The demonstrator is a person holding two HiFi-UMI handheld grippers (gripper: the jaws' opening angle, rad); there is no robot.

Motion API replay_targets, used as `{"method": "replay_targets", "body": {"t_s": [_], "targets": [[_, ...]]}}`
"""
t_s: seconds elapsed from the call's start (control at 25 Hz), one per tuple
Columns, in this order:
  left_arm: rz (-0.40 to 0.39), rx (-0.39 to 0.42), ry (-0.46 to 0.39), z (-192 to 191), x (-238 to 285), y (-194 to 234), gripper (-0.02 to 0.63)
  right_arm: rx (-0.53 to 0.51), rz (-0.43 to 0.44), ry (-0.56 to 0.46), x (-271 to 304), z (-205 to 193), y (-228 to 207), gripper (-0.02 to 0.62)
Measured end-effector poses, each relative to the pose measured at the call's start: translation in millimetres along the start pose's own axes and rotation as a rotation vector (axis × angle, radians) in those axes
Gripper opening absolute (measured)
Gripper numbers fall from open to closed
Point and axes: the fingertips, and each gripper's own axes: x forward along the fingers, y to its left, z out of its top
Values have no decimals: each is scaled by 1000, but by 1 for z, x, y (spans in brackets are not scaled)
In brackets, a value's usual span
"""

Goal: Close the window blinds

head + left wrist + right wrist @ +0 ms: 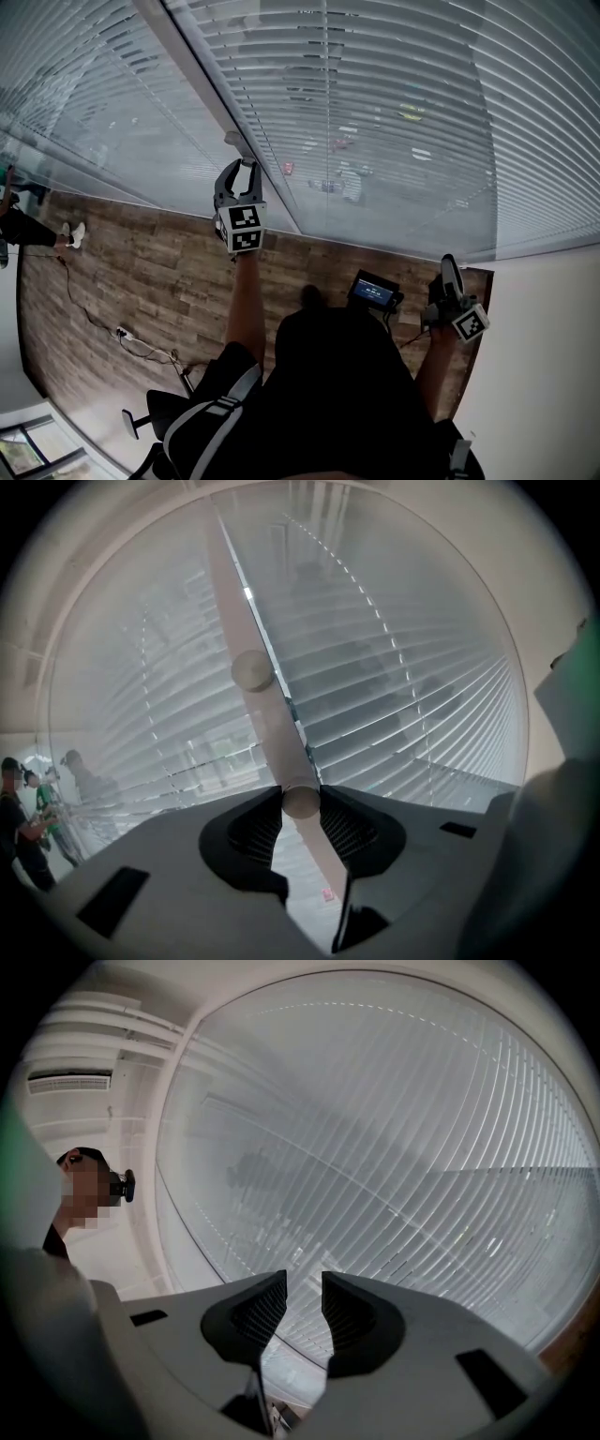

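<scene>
White slatted window blinds [394,112] cover the glass in front of me, slats tilted so the street shows through. A pale tilt wand [267,714] hangs along the window post between the two blinds. My left gripper [300,803] is raised to the post [202,84], its jaws closed against the wand's lower end. In the head view the left gripper [236,171] points up at the blinds. My right gripper [450,272] hangs low at the right near the wall. In the right gripper view, the right gripper [304,1302] faces the blinds [394,1147] with a narrow gap and nothing in it.
Wood floor [141,272] lies below the window with a cable and power strip [127,335]. A small screen device [373,291] sits at my waist. A chair [155,412] is at lower left. People [28,808] stand at the left; a white wall [534,356] is on the right.
</scene>
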Motion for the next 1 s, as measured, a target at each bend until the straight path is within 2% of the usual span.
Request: {"method": "replay_targets", "body": {"t_s": [0.12, 0.2, 0.4, 0.52, 0.72, 0.8, 1.0], "targets": [[-4, -23, 13, -2, 0, 0, 137, 3, 1, -3, -1, 0, -1, 123], [-23, -86, 16, -2, 1, 1, 136, 5, -3, -2, -1, 0, -2, 123], [-105, -355, 17, 2, -1, 2, 135, 14, -3, -1, -1, -1, -4, 123], [-158, -536, -2, 1, -1, 4, 135, -30, 50, 11, 13, 3, 18, 123], [-213, -717, -27, 0, -2, 8, 135, 14, -5, 3, -1, -2, -5, 123], [-226, -755, -37, -1, -1, 8, 135, 13, -10, 4, -2, -3, -6, 123], [-235, -777, -58, -2, 1, 8, 135, 15, -1, 3, 0, -3, -5, 123]]}}
